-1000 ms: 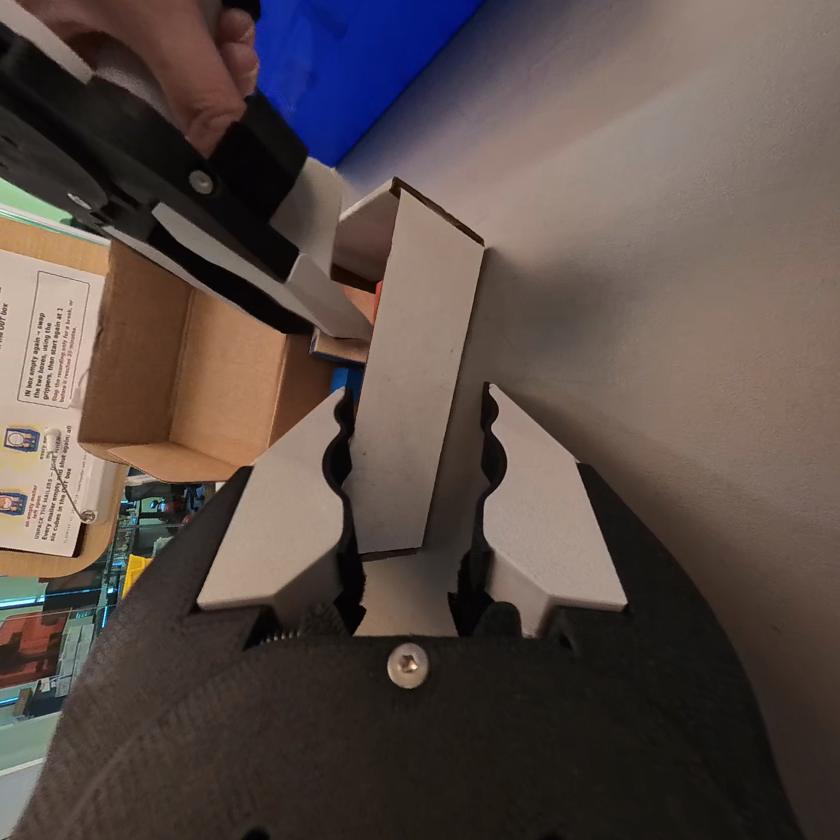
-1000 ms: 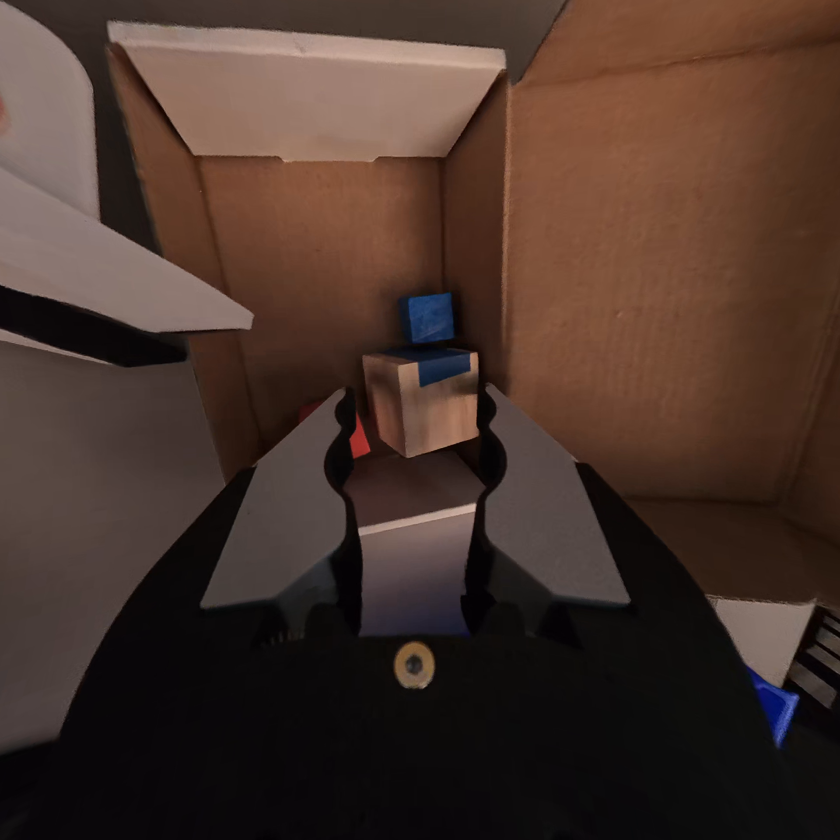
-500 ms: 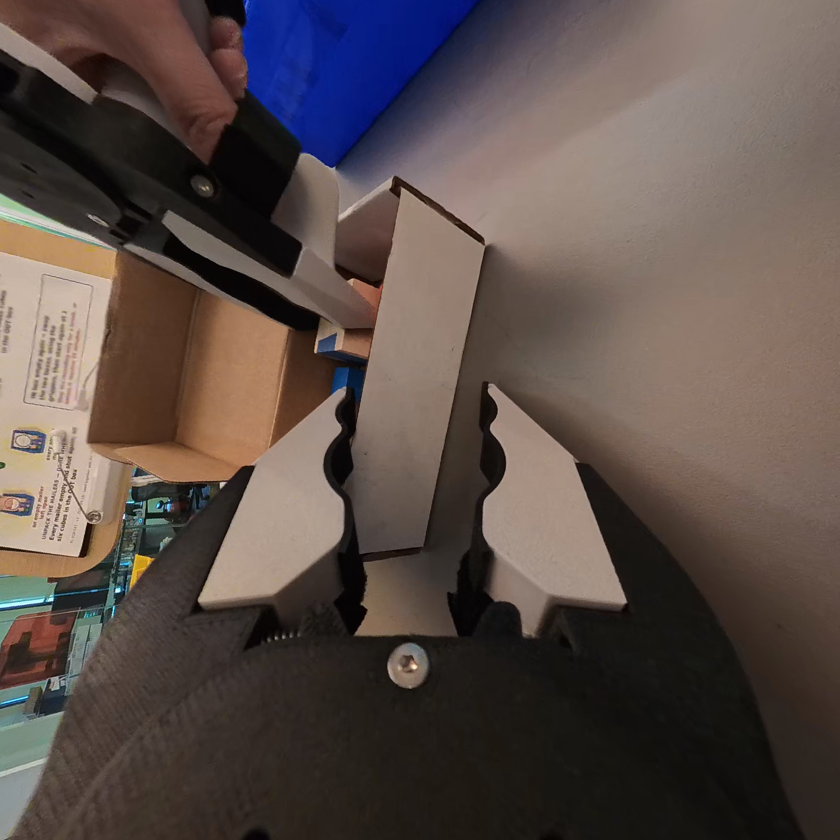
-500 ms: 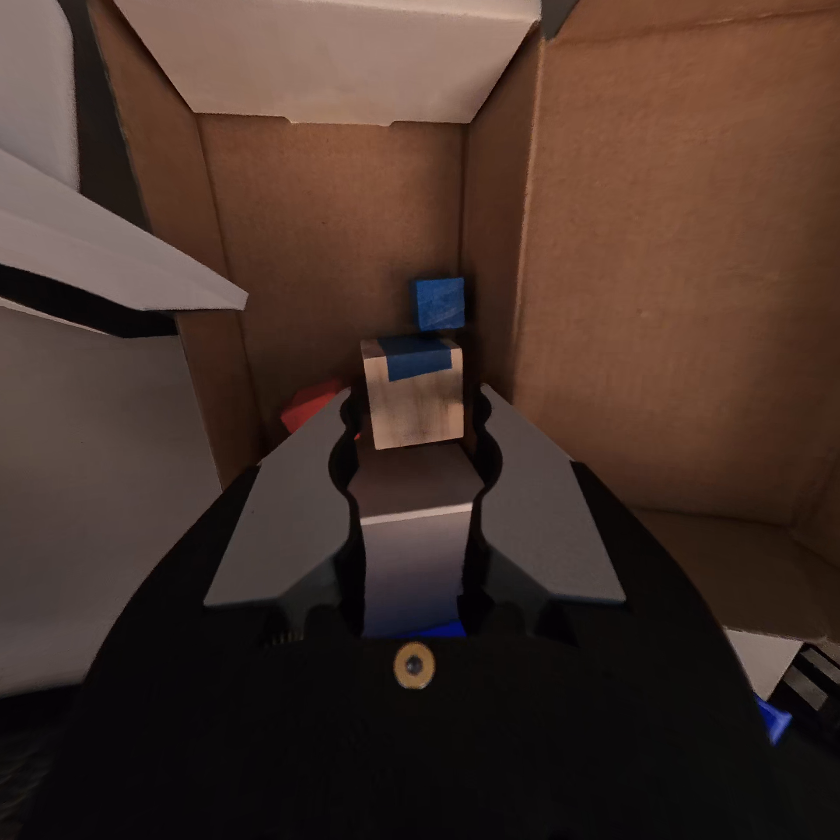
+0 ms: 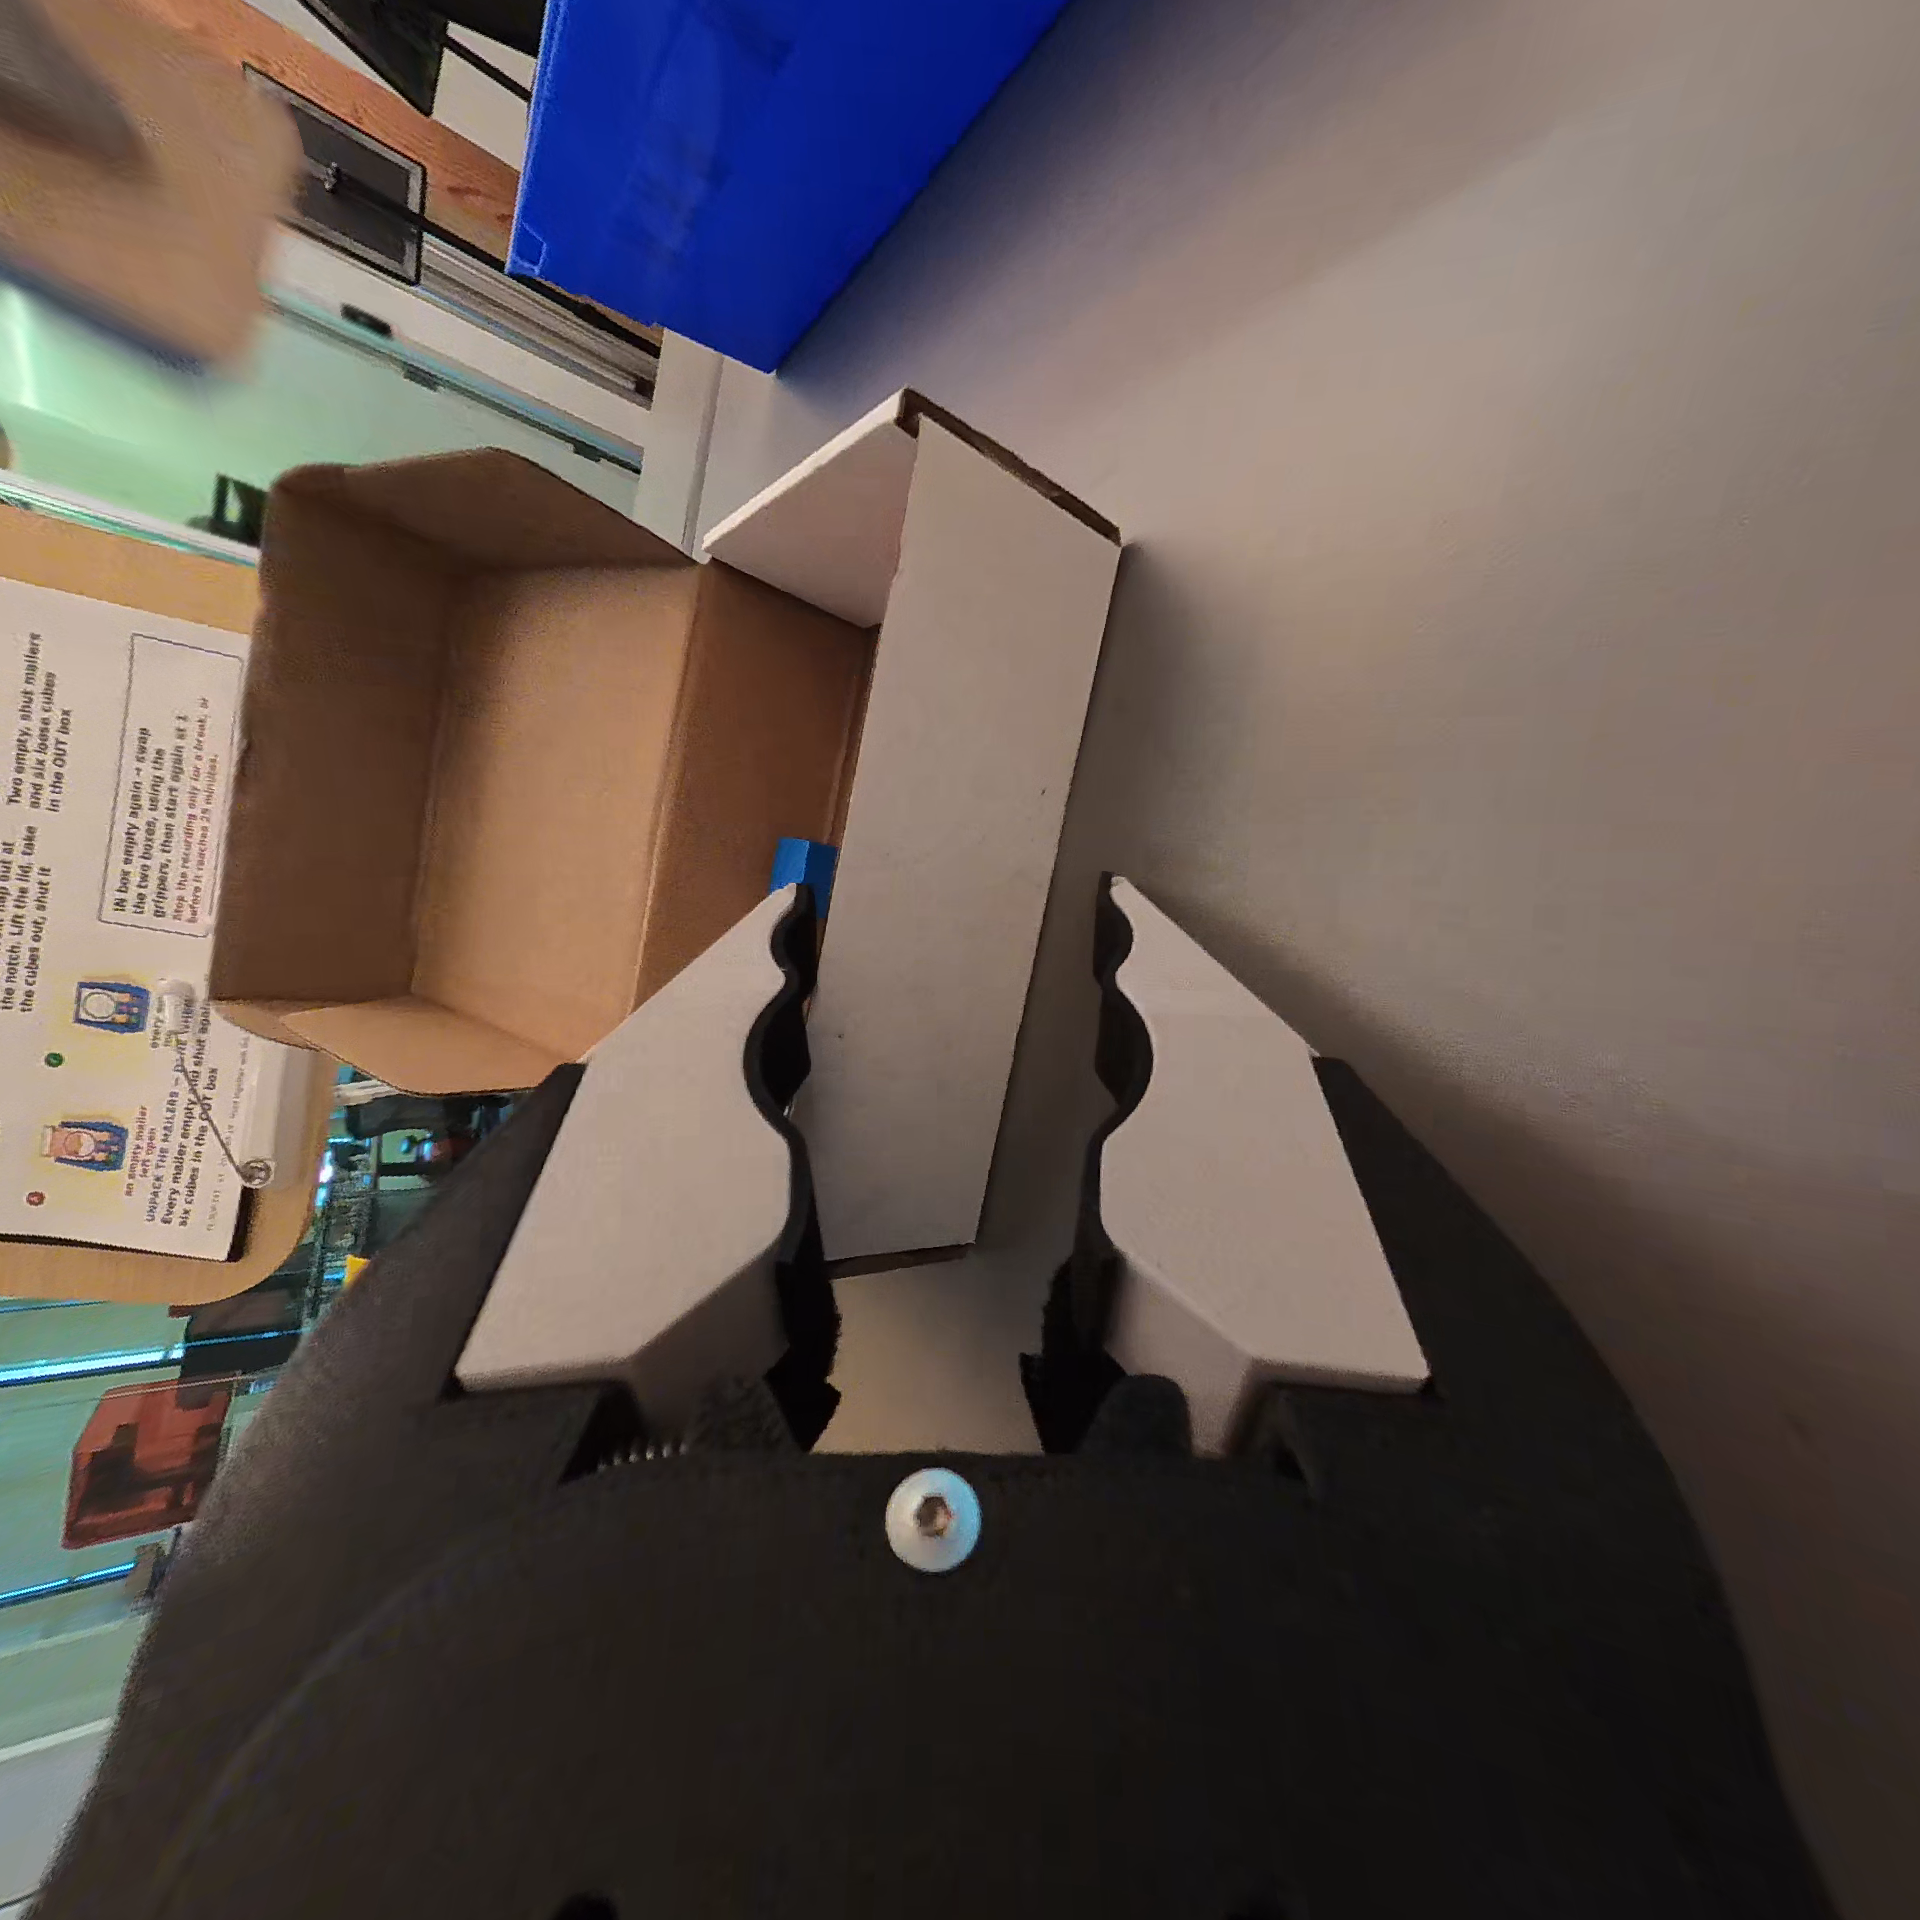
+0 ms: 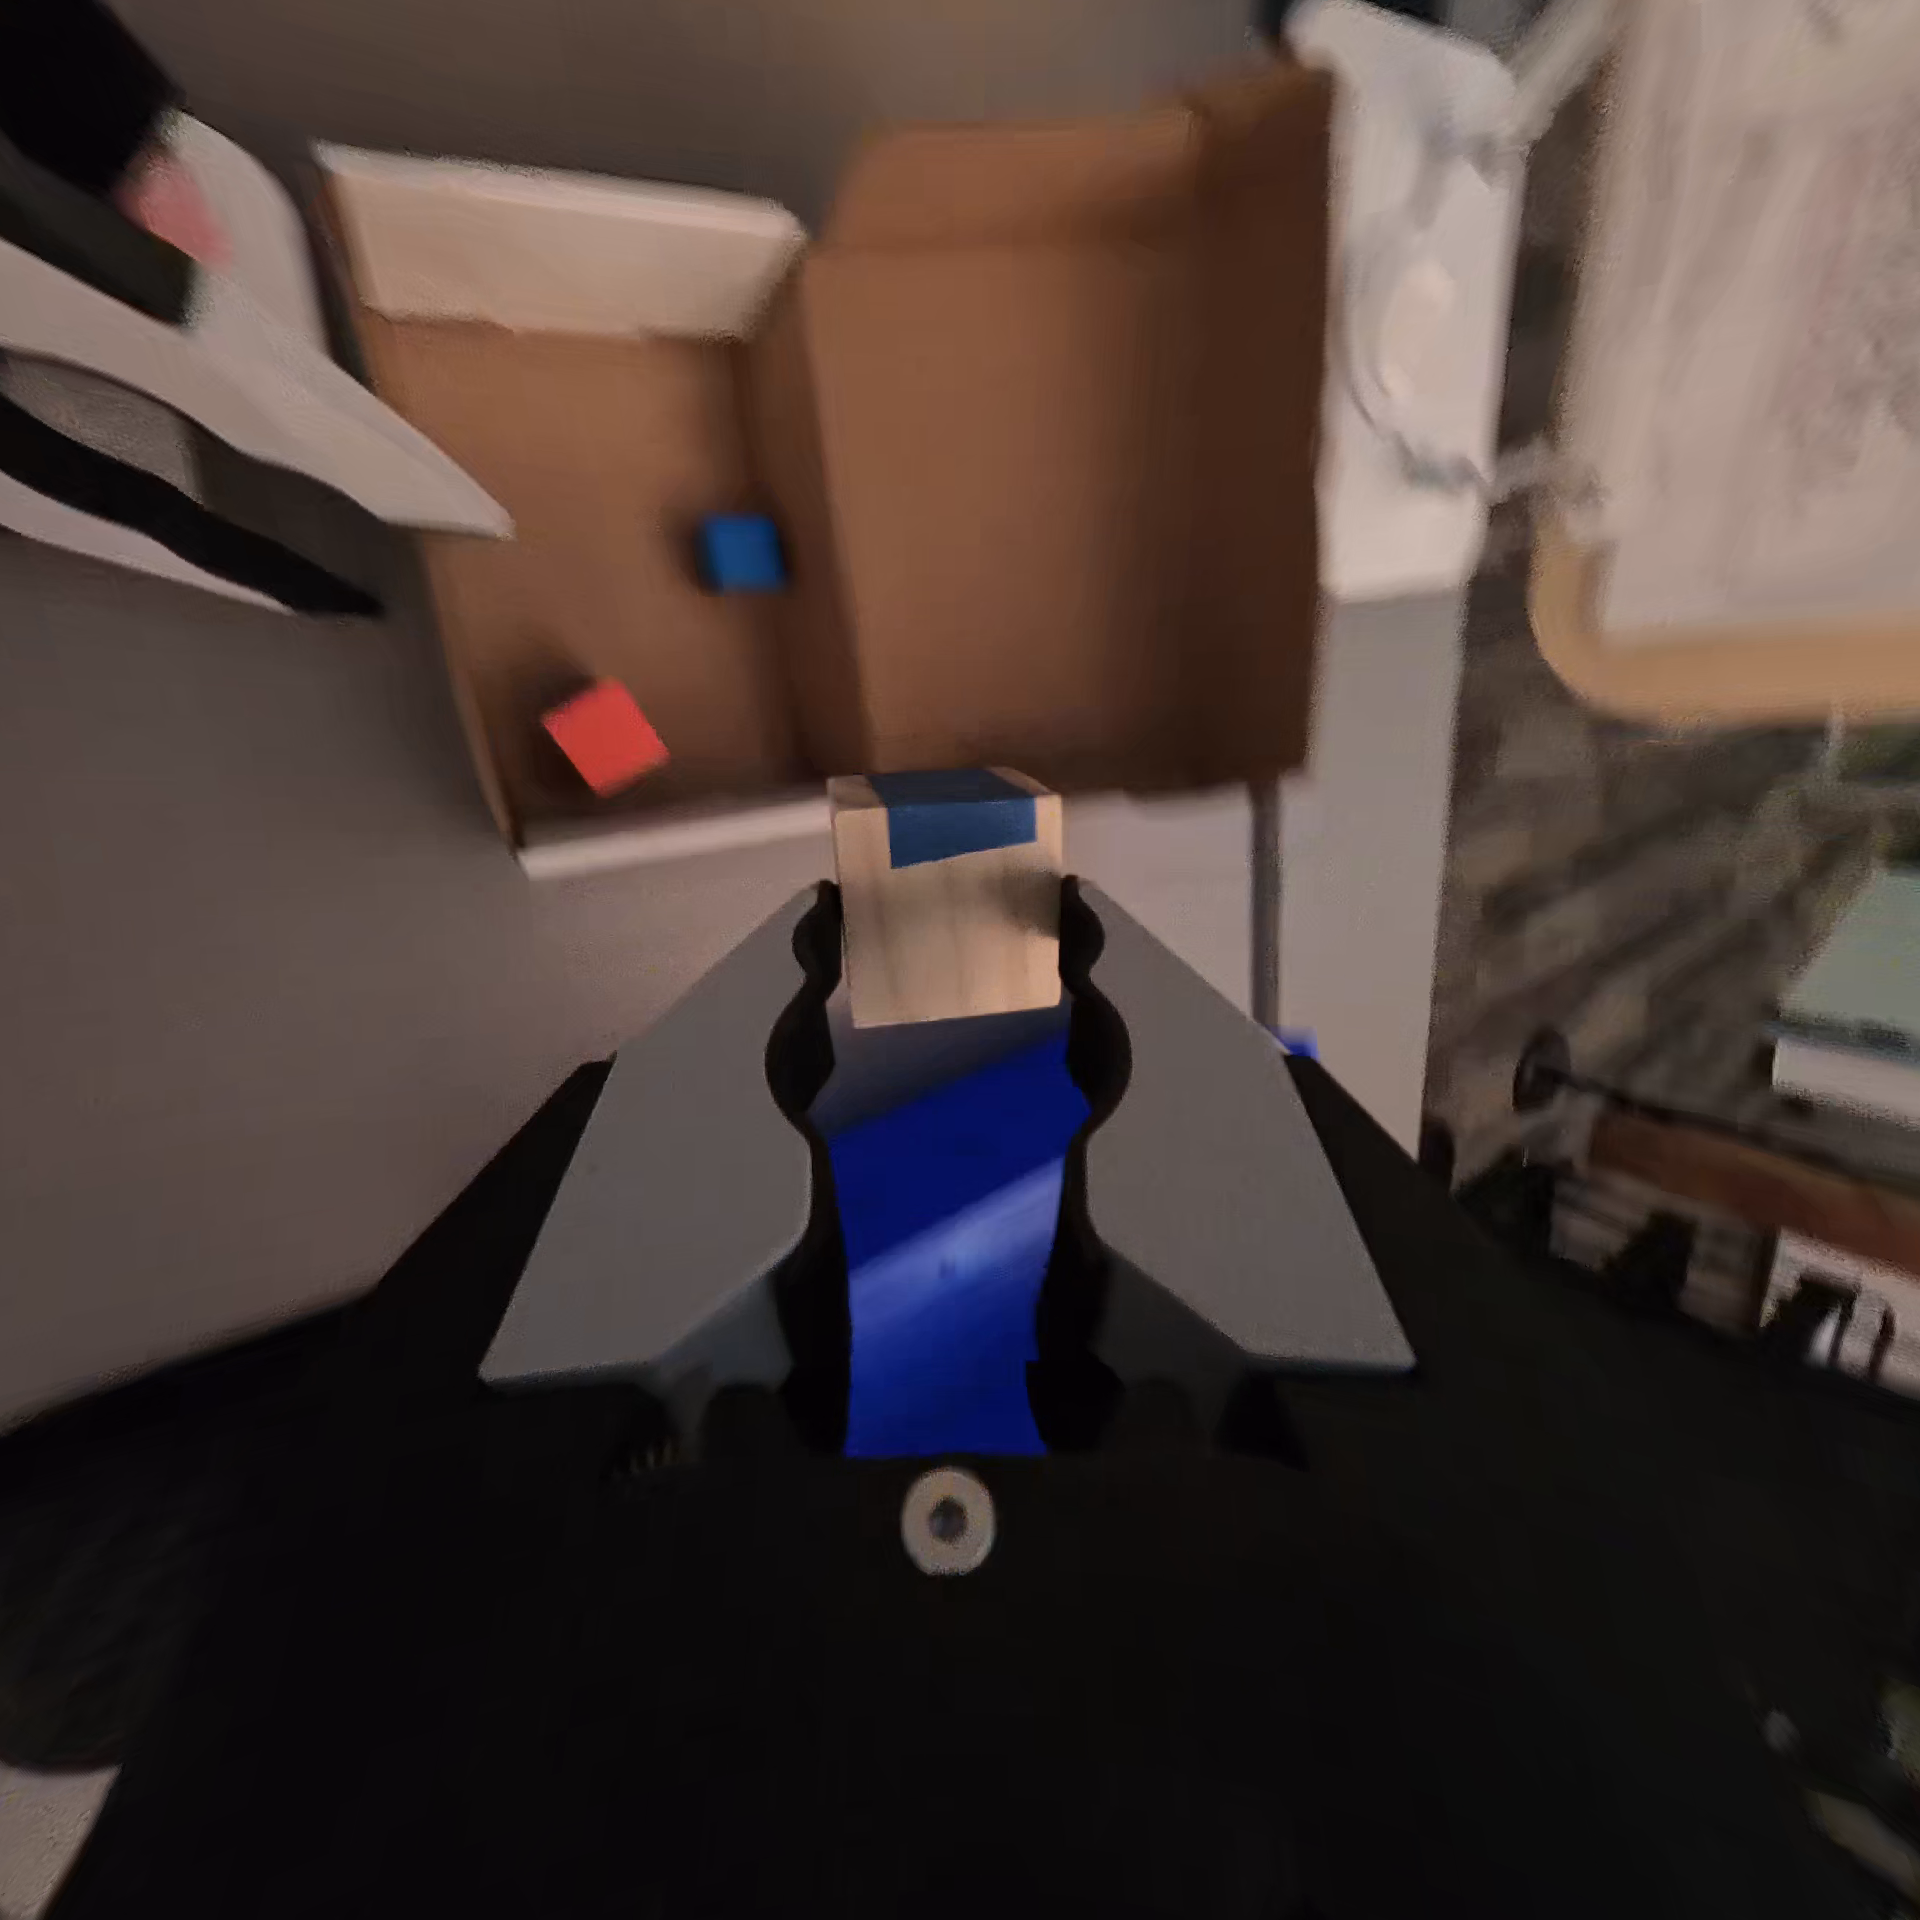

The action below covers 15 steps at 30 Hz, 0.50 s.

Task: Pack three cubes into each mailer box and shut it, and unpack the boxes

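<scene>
We see the grey counter [image 5: 1455, 727] carrying an open mailer [image 5: 540, 790], brown inside and white outside, with a blue bin [image 5: 748, 166] at the counter's far edge. The mailer's white front wall [image 5: 966, 883] runs between the fingers of the left gripper [image 5: 951, 904], which stand apart around it; one finger [image 5: 665, 1143] touches the wall and the other is clear of it. A printed sheet on a board [image 5: 94, 935] lies beyond the mailer.

In the right wrist view, which is blurred, the right gripper [image 6: 948, 894] has its fingers clamped on a wooden cube [image 6: 951, 914] with blue tape on top — it is held in the air, nearer the camera than the mailer. Inside the mailer lie a red cube [image 6: 605, 736] and a blue cube [image 6: 740, 553], well apart — the blue one shows only as a sliver in the left wrist view.
</scene>
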Motion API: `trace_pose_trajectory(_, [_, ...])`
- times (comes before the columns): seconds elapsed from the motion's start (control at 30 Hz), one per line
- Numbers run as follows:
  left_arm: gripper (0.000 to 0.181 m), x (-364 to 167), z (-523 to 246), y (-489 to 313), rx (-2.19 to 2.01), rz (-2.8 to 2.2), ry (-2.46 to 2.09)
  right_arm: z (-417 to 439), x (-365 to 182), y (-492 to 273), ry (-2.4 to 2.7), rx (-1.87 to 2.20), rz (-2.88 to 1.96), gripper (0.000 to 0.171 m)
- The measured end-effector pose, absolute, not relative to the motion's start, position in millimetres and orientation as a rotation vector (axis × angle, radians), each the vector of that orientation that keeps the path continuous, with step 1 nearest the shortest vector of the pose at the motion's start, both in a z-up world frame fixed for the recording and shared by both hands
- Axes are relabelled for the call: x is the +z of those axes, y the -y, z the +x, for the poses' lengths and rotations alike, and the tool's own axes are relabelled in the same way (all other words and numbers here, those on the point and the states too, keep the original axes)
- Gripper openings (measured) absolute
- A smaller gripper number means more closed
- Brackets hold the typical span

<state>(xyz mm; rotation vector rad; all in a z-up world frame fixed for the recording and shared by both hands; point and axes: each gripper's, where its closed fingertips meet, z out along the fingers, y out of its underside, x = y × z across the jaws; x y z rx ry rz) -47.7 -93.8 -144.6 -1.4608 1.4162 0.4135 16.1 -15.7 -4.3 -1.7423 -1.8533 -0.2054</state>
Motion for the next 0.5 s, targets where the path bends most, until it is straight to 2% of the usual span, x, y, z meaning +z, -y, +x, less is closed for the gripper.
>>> trace_pose_trajectory(0.1, [0.052,-144.5,-47.9,93.0,0.431,-1.457,-1.417,111.3,13.7,-11.4,1.536,-0.269,-2.02,0.042])
trace_pose_trajectory(0.23, [0.051,-144.4,-47.7,93.3,0.445,-1.452,-1.421,230.9,-22.1,-28.8,1.04,-0.249,-2.411,0.041])
trace_pose_trajectory(0.5, [0.051,-144.4,-47.7,93.6,0.445,-1.447,-1.422,301.9,-109.9,-13.6,0.565,-0.264,-2.666,0.041])
